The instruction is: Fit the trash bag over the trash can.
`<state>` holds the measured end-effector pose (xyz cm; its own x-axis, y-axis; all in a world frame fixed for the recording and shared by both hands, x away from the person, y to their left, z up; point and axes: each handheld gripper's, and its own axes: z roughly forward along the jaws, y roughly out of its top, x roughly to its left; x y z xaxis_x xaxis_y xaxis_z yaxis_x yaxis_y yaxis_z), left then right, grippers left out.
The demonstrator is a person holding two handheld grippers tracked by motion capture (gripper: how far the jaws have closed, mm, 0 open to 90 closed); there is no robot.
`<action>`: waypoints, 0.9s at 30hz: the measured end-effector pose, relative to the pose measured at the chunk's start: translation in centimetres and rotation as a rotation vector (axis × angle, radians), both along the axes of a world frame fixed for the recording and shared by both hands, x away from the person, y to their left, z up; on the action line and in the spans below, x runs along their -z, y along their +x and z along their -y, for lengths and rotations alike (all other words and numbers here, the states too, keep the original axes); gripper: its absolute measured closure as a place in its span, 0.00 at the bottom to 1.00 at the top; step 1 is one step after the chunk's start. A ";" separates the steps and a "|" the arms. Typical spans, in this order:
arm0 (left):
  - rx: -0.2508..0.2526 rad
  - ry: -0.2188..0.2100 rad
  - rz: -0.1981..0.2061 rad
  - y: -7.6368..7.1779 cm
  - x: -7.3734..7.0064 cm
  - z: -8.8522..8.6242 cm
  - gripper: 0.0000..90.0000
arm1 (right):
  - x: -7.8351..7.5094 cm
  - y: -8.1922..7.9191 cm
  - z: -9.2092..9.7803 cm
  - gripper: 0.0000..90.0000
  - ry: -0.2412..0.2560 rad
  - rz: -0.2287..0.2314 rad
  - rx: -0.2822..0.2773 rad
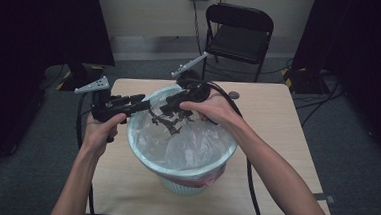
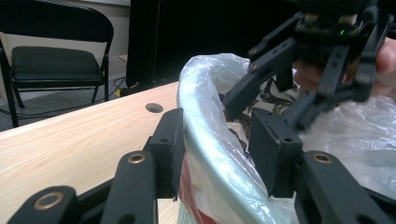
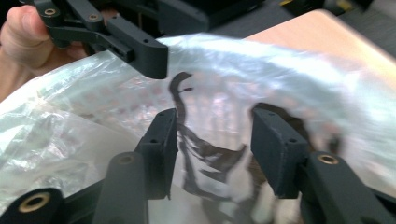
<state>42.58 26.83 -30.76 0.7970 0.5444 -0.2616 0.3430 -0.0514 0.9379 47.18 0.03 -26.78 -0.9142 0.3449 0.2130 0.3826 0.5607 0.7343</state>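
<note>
A pale round bin point(image 1: 180, 171) lined with a clear plastic bag point(image 1: 189, 142) stands on the wooden table point(image 1: 277, 123). The bag carries a black print point(image 3: 205, 158) on its inner wall. My left gripper point(image 1: 141, 102) is open and straddles the bin's left rim point(image 2: 205, 135), one jaw outside and one inside; in its own view it is the left gripper point(image 2: 219, 140). My right gripper point(image 1: 171, 106) is open and reaches into the bin's far side, over the printed part of the bag. The right gripper point(image 3: 215, 140) has only bag film between its jaws.
A black folding chair point(image 1: 238, 33) stands beyond the table's far edge. There is a small round hole point(image 1: 234, 95) in the tabletop behind the bin. Cables trail from both grippers over the table and floor. Dark curtains flank the scene.
</note>
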 end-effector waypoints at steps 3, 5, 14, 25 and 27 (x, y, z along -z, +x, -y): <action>0.000 0.000 0.001 -0.1 0.0 0.0 0.61 | 0.9 0.4 -0.5 0.45 -0.038 -0.003 0.014; 0.001 -0.003 0.000 -0.2 0.0 -0.1 0.60 | 1.6 0.7 -0.8 0.41 -0.058 -0.033 -0.017; 0.000 0.003 -0.006 -0.2 0.2 0.0 0.59 | 3.9 0.7 -1.7 0.41 -0.160 0.047 0.025; 0.000 0.000 -0.006 -0.3 0.2 -0.3 0.58 | 1.9 -0.4 -1.2 0.37 -0.078 0.147 0.014; -0.003 -0.007 -0.009 -0.3 0.1 -0.2 0.56 | 1.3 -1.4 -1.4 0.37 -0.059 0.175 -0.002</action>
